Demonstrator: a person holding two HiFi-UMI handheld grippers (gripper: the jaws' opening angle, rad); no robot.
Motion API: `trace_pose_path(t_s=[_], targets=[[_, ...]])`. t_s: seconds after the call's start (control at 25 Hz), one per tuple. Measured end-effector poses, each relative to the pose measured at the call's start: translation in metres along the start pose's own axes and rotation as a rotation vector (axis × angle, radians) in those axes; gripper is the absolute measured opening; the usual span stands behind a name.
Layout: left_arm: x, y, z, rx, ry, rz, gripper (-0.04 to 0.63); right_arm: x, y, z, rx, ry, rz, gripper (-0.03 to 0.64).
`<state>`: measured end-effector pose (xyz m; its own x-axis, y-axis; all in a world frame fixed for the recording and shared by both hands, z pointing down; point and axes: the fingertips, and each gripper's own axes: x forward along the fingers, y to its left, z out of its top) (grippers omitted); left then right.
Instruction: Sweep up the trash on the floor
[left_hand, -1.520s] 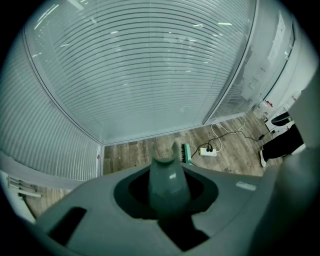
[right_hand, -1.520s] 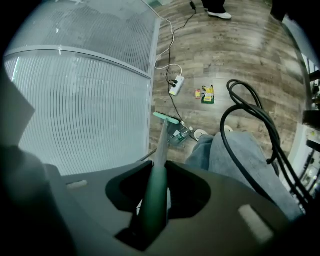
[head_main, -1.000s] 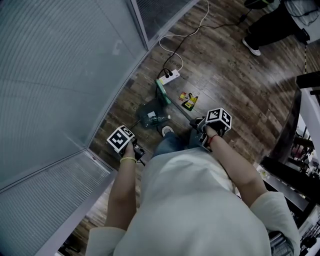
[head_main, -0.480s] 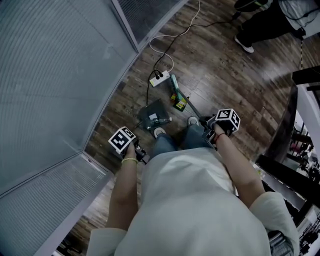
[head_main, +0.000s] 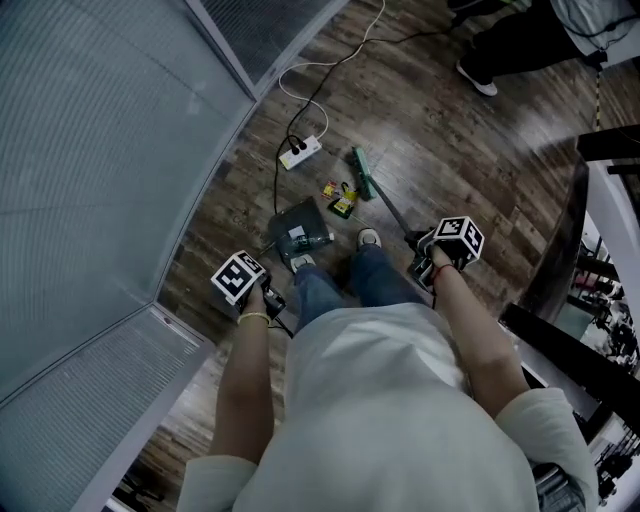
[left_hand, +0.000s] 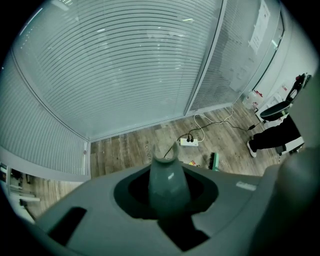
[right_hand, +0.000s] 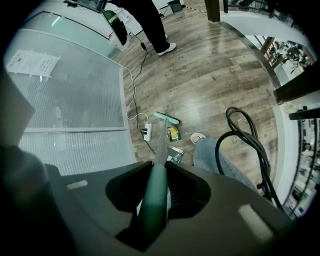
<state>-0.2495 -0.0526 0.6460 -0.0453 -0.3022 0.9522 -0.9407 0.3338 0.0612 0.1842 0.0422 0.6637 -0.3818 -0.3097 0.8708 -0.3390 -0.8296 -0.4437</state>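
Observation:
My left gripper (head_main: 272, 303) is shut on the grey handle of the dustpan (head_main: 299, 231), which rests on the wood floor by my feet. That handle (left_hand: 167, 184) fills the jaws in the left gripper view. My right gripper (head_main: 420, 262) is shut on the broom's green handle (right_hand: 154, 196). The broom's green head (head_main: 362, 172) lies on the floor just right of the yellow wrappers (head_main: 337, 198), which sit between it and the dustpan. In the right gripper view the head (right_hand: 166, 118) sits just above the wrappers (right_hand: 173, 133).
A white power strip (head_main: 300, 152) with trailing cables lies beyond the trash, near the glass partition (head_main: 120, 150) on the left. Another person's leg and shoe (head_main: 480, 82) stand at the top right. Dark shelving (head_main: 600, 200) borders the right side. A black cable loop (right_hand: 250, 145) hangs by my leg.
The broom head has gone from the left of the wrappers over to their right side. The dustpan stays by my feet, and both grippers keep their hold.

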Motion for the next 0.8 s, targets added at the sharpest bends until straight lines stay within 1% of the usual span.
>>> trace_pose_path(t_s=[0.2,0.36,0.52,0.64,0.8], targets=[[0.003,-0.019,0.000,-0.001,-0.007,0.023,0.084,-0.006,-0.021,0.025,-0.065,0.011,-0.074,0.095],[0.003,-0.030,0.000,0.012,-0.010,0.045,0.084,-0.010,-0.042,0.041,-0.124,0.044,-0.142,0.095],[0.001,-0.036,-0.002,-0.003,-0.009,0.062,0.084,-0.014,-0.059,0.046,-0.161,0.093,-0.195,0.095],[-0.002,-0.041,-0.003,0.002,-0.011,0.069,0.084,-0.018,-0.070,0.048,-0.210,0.123,-0.233,0.095],[0.001,-0.042,-0.009,0.026,-0.020,0.062,0.084,-0.013,-0.081,0.038,-0.245,0.130,-0.239,0.095]])
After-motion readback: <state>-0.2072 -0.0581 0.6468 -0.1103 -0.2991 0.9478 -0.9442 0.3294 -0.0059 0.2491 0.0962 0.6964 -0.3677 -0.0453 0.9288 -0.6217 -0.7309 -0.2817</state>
